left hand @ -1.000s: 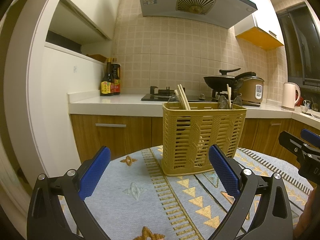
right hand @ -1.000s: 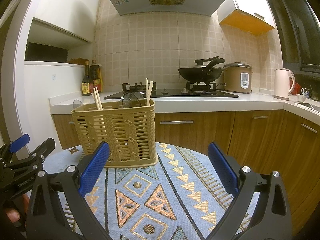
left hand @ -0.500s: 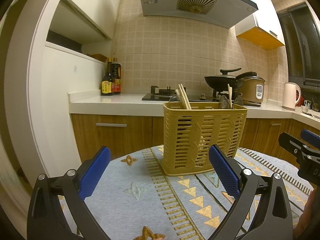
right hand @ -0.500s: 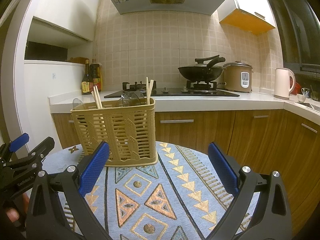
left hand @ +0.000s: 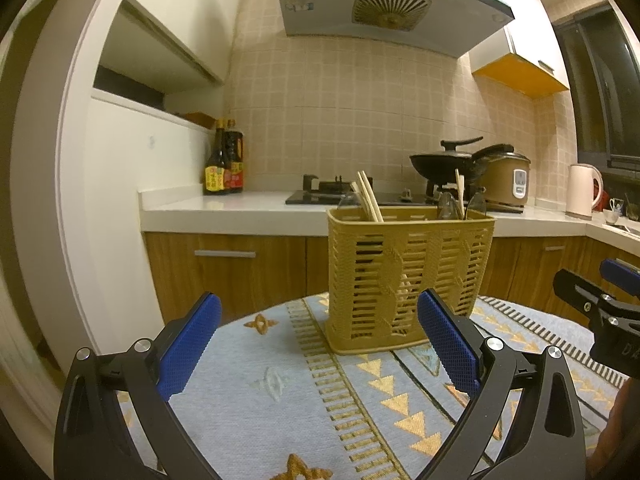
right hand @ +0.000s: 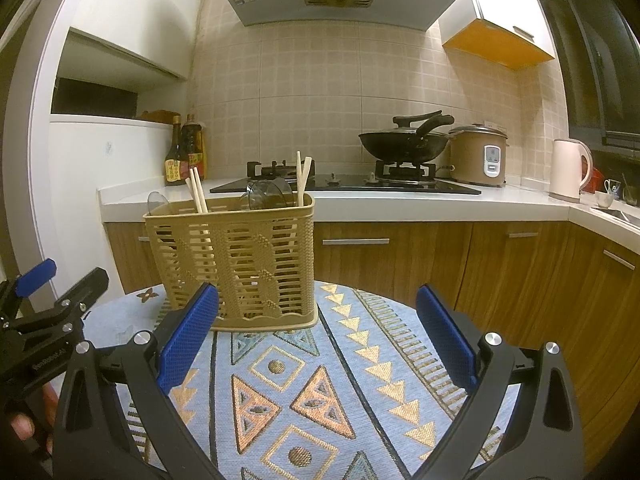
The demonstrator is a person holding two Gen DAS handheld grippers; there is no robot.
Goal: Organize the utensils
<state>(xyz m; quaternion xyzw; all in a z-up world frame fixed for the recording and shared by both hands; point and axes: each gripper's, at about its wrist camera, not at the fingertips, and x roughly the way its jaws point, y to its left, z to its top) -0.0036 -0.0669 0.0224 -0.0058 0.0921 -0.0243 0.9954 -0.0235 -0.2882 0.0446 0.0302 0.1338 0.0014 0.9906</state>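
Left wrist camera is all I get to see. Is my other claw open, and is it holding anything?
Observer: The right claw is wide open with nothing in it, only the mat below.
Operator: I see one stick at the right end of the basket. Is it just one?
Observer: No, two chopsticks stand at that end of the basket, spreading apart at the top.
Operator: Where is my claw from over there?
Observer: The left claw is open, to the left of the basket and below its rim.
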